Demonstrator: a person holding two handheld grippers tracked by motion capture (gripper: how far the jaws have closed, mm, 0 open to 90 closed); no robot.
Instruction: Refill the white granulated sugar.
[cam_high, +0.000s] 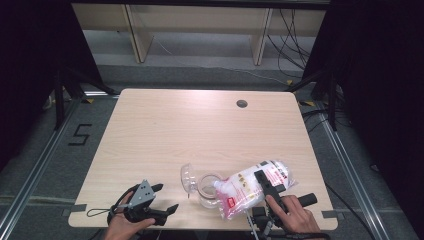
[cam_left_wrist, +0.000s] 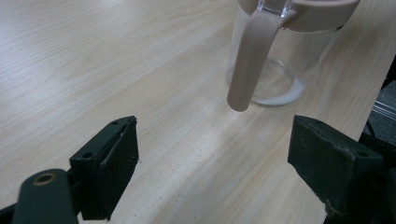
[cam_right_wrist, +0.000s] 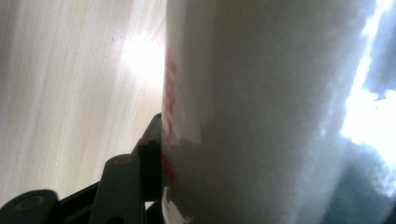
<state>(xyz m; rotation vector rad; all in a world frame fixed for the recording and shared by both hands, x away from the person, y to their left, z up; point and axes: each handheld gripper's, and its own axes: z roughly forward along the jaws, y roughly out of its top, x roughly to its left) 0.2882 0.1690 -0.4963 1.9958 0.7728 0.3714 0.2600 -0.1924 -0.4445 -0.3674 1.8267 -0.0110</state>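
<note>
In the lower right of the high view, the right gripper (cam_high: 264, 184) is clamping a clear plastic bag of white powder (cam_high: 250, 189), red print showing on its label. The bag is lying tilted, its lower end angled toward the open mouth of a clear glass jar (cam_high: 206, 190) at the lower middle of the frame, which reads as a pour being set up or under way. The jar's domed clear lid (cam_high: 187, 176) is hanging open off the jar's upper left, so the mouth is free for the powder.

In the right gripper view the bag (cam_right_wrist: 261, 107) is pressing against the one black jaw that shows at the lower left, with the pale wooden table (cam_right_wrist: 70, 84) behind; the far jaw is hidden by the bag, but the bag is being carried clear of the table, so the grip is firm.

At the lower left of the high view the left gripper (cam_high: 165, 199) is resting low by the table's near edge, jaws spread and grasping nothing. In the left gripper view its two black jaws are standing wide apart over bare wood, aimed at the jar (cam_left_wrist: 275, 70), whose beige handle (cam_left_wrist: 250, 60) is hanging toward the camera; a thin ring of white is sitting at the jar's base. The gripper seems to be waiting to steady the jar by that handle.
</note>
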